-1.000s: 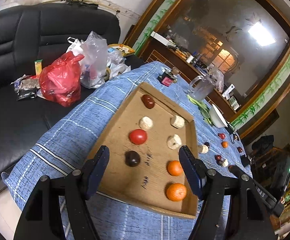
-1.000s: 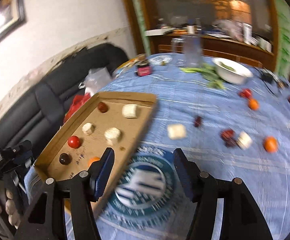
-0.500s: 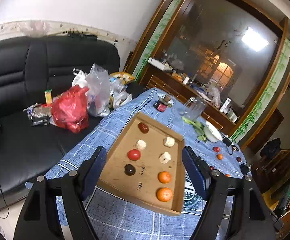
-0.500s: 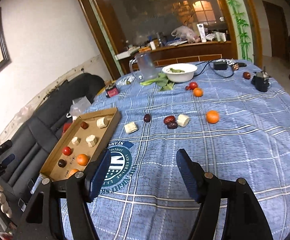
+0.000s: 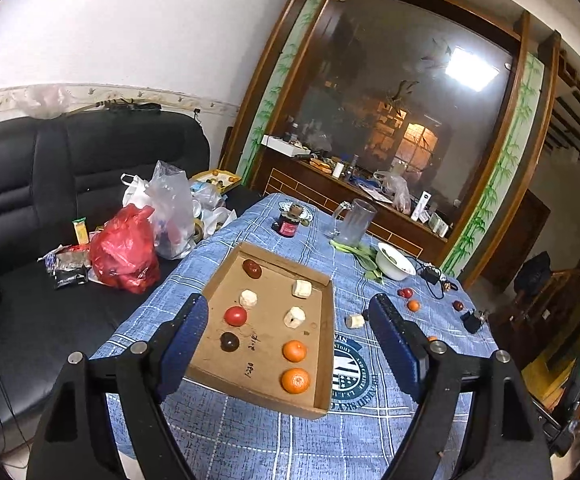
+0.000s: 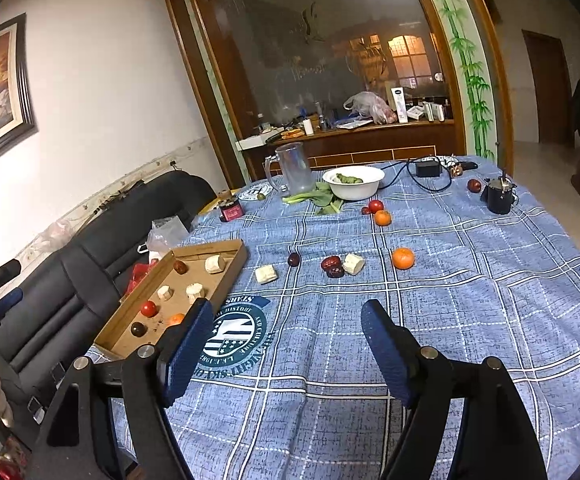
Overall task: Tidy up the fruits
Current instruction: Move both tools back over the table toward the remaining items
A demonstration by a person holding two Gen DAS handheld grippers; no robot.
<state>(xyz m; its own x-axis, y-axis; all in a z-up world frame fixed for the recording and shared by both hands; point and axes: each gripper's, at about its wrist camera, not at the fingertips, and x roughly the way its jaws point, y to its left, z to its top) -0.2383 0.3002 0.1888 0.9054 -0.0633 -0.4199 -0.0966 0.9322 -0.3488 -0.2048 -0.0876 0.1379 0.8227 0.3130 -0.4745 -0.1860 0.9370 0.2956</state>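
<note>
Dim room, lit by a ceiling panel (image 5: 472, 68) mirrored in dark glass; sharp pictures, fisheye-bent, black corners.

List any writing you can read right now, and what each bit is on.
"STARS", "HISTORY", "1981": round emblem printed on the blue tablecloth; rest of its ring text is unclear.
Handwritten marks on the cardboard tray floor: too scrawled to read.
Red jar label: too small.

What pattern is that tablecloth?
The tablecloth is blue with white plaid lines and round emblems; clearest in the right wrist view.
</note>
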